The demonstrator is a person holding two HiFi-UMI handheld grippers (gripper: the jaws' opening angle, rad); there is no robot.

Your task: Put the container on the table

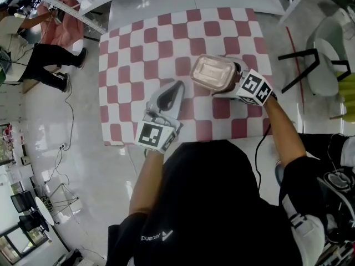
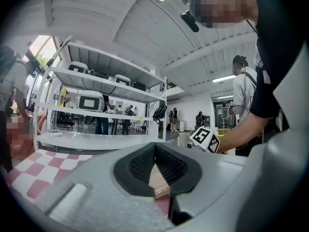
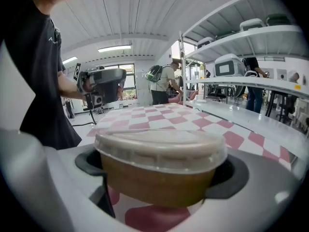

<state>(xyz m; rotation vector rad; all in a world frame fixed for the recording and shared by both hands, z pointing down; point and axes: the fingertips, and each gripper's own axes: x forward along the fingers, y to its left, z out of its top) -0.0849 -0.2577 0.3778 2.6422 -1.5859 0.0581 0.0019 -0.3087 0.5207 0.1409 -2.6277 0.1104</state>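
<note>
Two tools: right tool (image 3: 161,169) grips the container (image 1: 213,72), left tool (image 1: 176,87) closed.

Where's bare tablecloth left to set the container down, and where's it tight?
Free: the left half of the checkered table, between its left edge and the left tool; also the far strip beyond the container. Crowded: near-right, where the right tool grips the container, with the left tool close beside it.
</note>
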